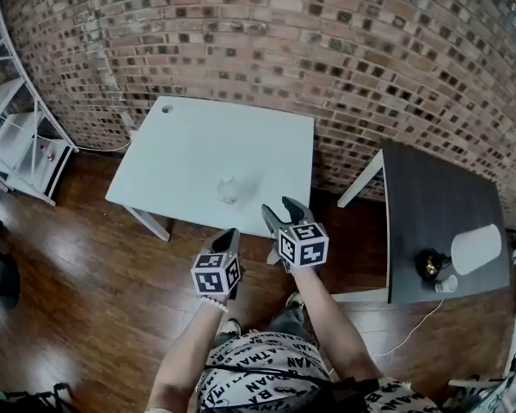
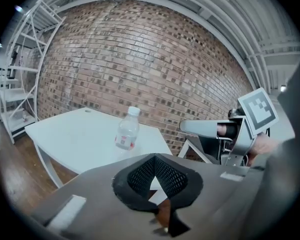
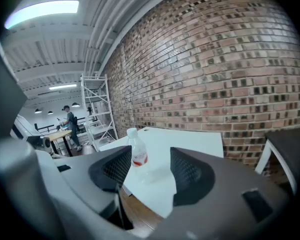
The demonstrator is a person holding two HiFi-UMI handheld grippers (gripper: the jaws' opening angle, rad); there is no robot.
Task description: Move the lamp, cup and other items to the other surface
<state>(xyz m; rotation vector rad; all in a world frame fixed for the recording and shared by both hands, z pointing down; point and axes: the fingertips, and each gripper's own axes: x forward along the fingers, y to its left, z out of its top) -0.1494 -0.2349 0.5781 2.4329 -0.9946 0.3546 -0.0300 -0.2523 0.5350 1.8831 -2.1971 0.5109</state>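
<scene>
The lamp (image 1: 476, 248) and a small white cup (image 1: 447, 284) sat close together at the near right corner of the dark bench (image 1: 421, 205); only the head view caught them. A clear bottle (image 1: 230, 189) stood upright near the front edge of the white bench (image 1: 189, 144), well apart from them. The two gripper views showed its white cap and red label, which the head view blurred. The left tongs (image 2: 156, 176) were pressed together on nothing. The right tongs (image 3: 150, 171) stood apart and empty, the bottle framed beyond their gap. Both hung over the wooden floor (image 1: 86, 291), just short of the white bench. A brick wall (image 1: 327, 50) ran behind, and white shelving (image 1: 21, 144) stood to the left. Only the right gripper view showed a distant person (image 3: 71, 121).
</scene>
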